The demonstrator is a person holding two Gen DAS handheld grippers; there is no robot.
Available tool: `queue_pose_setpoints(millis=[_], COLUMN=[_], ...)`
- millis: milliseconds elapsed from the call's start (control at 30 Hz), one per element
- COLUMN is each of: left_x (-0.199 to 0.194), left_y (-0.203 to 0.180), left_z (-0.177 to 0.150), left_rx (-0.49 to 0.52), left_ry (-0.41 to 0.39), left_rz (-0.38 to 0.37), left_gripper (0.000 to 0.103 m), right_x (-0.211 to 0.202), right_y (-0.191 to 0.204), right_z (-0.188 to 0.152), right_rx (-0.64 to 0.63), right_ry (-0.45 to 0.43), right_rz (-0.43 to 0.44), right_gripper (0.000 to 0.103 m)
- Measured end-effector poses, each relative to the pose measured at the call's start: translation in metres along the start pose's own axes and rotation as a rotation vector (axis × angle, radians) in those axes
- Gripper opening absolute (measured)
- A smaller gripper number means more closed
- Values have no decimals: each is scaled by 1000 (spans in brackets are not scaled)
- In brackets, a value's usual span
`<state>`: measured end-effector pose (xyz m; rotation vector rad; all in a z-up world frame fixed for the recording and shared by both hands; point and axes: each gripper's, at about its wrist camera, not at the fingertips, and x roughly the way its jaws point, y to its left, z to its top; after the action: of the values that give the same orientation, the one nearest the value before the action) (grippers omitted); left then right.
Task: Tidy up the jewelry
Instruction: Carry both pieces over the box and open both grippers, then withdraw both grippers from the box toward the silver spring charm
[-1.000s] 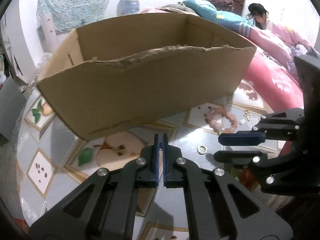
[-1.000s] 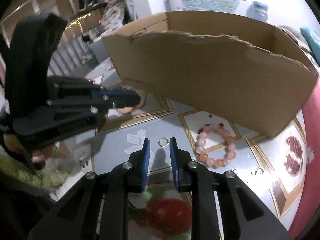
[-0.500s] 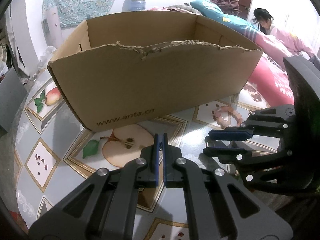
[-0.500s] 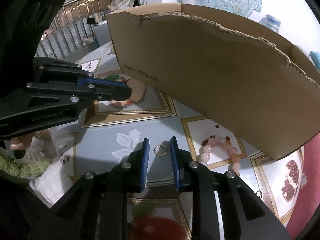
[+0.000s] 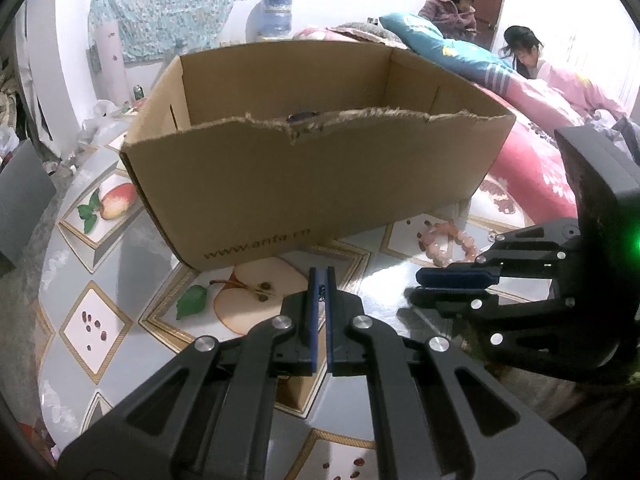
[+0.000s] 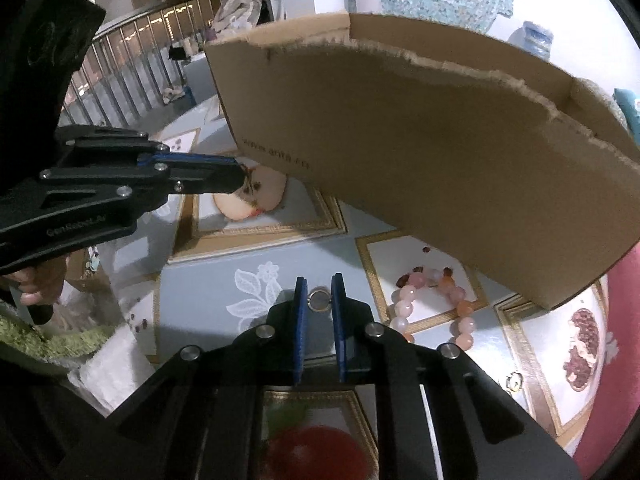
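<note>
The brown cardboard box (image 5: 320, 184) with a torn top edge reads "www.anta.cn". Just before it, the right gripper (image 6: 319, 300) has been closing its jaws, now grasping the small silver ring (image 6: 319, 299). The left gripper (image 5: 320, 280) is clenched. The pink beaded bracelet (image 6: 436, 304) lies on the tabletop (image 6: 200, 292) beside the box.

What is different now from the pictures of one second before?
The right tool came forward over the small ring and its jaws have just been closing; the ring now sits between the pads, seemingly pinched. The left tool stayed shut. The cardboard box and bead bracelet rest on the table as before.
</note>
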<state>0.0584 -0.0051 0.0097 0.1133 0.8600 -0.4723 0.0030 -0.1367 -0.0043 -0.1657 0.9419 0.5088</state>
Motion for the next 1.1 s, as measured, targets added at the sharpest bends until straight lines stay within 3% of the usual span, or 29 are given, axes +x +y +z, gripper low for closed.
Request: queue_pose_setpoints(millis=[167,400,533,667,733,767,833,1100], left_x=[-27,-59,-39,-2,14,21,35,45], left_y=[-2,2,4,9,9,10,13,23], left_z=[16,67,97,122,126,129,131,126], left_rx=[-3,-1,-4,-35,-42,-47,-62,-116], left_ry=[-62,-198,-193,-136,-111,-100,-73,-68], left_rz=[-62,-153,-153,-173,-163,-159,-159,-169], left_gripper=[2,2,2,2,3,5,20,25], right_x=[-41,-91,-81,-56,-46,-45,-45,-62], right_y=[-4,-34,-60,-89,-103,-108,-117,-139], right_z=[16,61,88,101,104,105,103,94], right_rx=[7,66,122,209,253,264,285,333], right_ry=[-101,-267,-262,-217,-201,-202,-215,-271], right_rz=[-4,5,-11,24,42,38,31,33], right_gripper=[12,12,13,13,15,23,33,35])
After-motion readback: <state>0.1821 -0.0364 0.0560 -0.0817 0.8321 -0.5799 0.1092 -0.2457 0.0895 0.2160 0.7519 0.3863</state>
